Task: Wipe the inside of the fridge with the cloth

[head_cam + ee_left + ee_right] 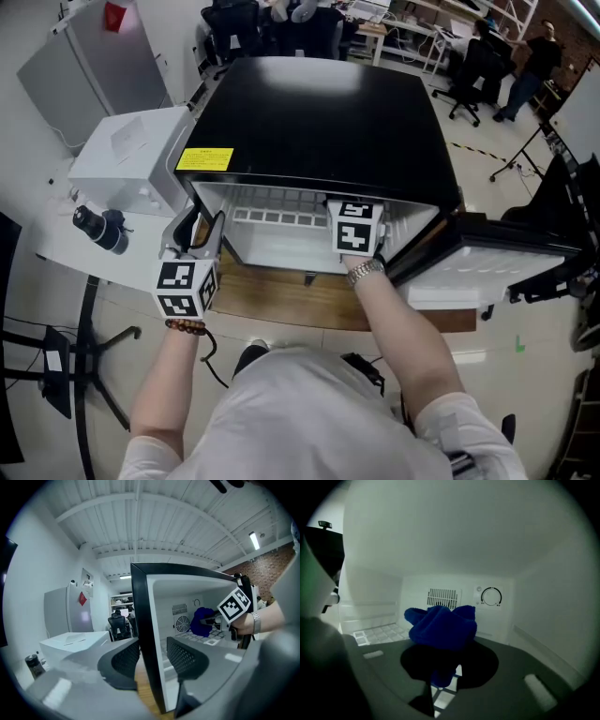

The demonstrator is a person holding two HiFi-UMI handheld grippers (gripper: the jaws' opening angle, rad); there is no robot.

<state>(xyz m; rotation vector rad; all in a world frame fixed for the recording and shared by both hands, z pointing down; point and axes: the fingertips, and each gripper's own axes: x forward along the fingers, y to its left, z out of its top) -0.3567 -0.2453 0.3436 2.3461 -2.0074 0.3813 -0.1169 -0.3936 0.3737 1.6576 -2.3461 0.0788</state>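
Observation:
A black mini fridge [319,122] stands with its door [487,272] swung open to the right. My right gripper [440,667] reaches inside it, shut on a bunched blue cloth [440,627]. The cloth hangs above the white shelf [382,632], in front of the back wall's vent [444,597] and dial [491,596]. The left gripper view also shows the cloth [201,620] and the right gripper's marker cube [233,604]. My left gripper [152,658] straddles the front edge of the fridge's left wall [143,620], one pad on each side, shut on it.
The fridge sits on a wooden board [281,300]. A white box [131,155] and a black can [98,225] lie on the white table to the left. Office chairs and people are at the back. A stand [520,159] is on the floor at right.

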